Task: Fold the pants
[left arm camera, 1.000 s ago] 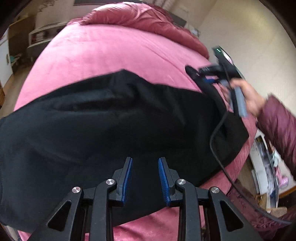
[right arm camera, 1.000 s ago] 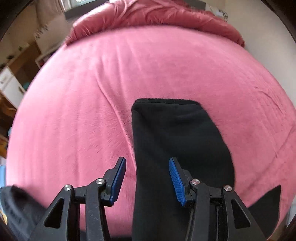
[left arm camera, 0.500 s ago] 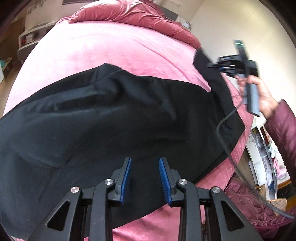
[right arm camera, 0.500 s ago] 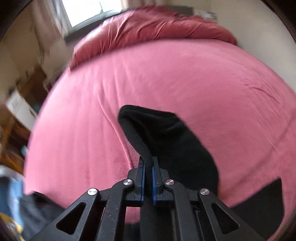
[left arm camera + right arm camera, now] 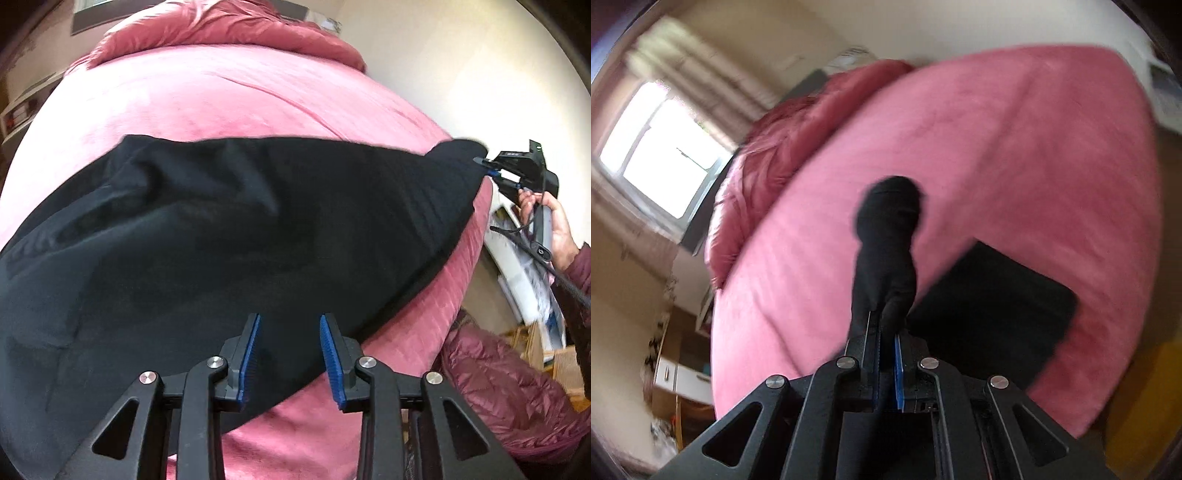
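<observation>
Early in the fold by my read: the black pants [image 5: 229,236] lie spread across the pink bed [image 5: 229,99], one end lifted, no fold laid yet. My right gripper [image 5: 884,332] is clamped on that lifted end – fabric bunched between the pads (view blurred). Left gripper [image 5: 290,356] hovers over the near edge, jaws partly apart and opening, gripping nothing.
</observation>
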The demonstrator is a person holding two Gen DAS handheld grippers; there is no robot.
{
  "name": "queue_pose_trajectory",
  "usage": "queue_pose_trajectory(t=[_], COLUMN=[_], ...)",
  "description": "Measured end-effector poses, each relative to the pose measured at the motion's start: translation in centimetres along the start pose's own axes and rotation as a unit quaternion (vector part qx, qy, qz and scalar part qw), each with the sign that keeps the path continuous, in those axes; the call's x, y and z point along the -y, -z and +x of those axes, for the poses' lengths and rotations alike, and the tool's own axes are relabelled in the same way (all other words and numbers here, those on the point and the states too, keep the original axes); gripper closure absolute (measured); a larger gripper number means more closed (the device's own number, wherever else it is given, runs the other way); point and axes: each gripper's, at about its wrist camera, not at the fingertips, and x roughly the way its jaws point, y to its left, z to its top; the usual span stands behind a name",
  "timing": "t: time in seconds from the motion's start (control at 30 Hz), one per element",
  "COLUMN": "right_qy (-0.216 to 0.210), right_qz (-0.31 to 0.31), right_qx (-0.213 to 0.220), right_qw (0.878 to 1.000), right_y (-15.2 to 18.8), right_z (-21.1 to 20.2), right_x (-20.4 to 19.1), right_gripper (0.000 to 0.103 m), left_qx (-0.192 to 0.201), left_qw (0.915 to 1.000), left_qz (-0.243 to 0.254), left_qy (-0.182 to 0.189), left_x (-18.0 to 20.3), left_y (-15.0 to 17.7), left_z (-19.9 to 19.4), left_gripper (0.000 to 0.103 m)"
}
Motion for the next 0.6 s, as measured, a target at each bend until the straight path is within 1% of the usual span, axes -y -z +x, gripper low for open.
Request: queue_pose_trajectory(t=[0.1, 0.17, 0.23, 0.3, 0.4, 0.43, 0.47, 0.53, 0.6], right_qy=[0.020, 0.031, 0.030, 0.028, 0.022, 0.022, 0.030, 0.030, 0.026], right_qz=[0.044, 0.062, 0.071, 0.076, 0.083, 0.077, 0.075, 0.084, 0.073], right_qx=[-0.019, -0.029, -0.031, -0.030, -0.024, -0.020, -0.020, -0.021, -0.005], right_qw=[0.999, 0.997, 0.997, 0.996, 0.996, 0.997, 0.997, 0.996, 0.997], right_y=[1.2, 2.2, 2.8, 3.3, 3.2, 3.1, 3.4, 3.5, 3.8], right_z=[1.1, 1.9, 2.0, 1.7, 1.6, 1.6, 1.1, 1.0, -0.4], right_x=[4.6, 6.5, 8.0, 8.8, 9.5, 9.3, 10.0, 10.5, 9.9], right_gripper=[0.097, 0.097, 0.097, 0.097, 0.097, 0.097, 0.097, 0.097, 0.097], left_qx=[-0.020, -0.027, -0.029, -0.030, -0.032, -0.032, -0.032, -0.030, -0.025], left_qw=[0.9995, 0.9991, 0.9991, 0.9990, 0.9986, 0.9987, 0.9988, 0.9990, 0.9992], left_qz=[0.024, 0.030, 0.030, 0.031, 0.040, 0.038, 0.036, 0.033, 0.030], left_qy=[-0.005, -0.007, -0.006, -0.004, -0.010, -0.007, -0.005, -0.005, -0.002], left_x=[1.1, 1.7, 2.2, 2.3, 2.9, 2.9, 2.8, 2.8, 2.7], left_y=[0.1, 0.0, -0.2, -0.1, -0.2, -0.3, -0.4, -0.4, -0.3], left_z=[0.8, 1.2, 1.5, 1.7, 2.0, 2.0, 1.9, 1.7, 1.5], left_gripper=[0.069, 0.069, 0.069, 0.069, 0.069, 0.069, 0.069, 0.069, 0.069])
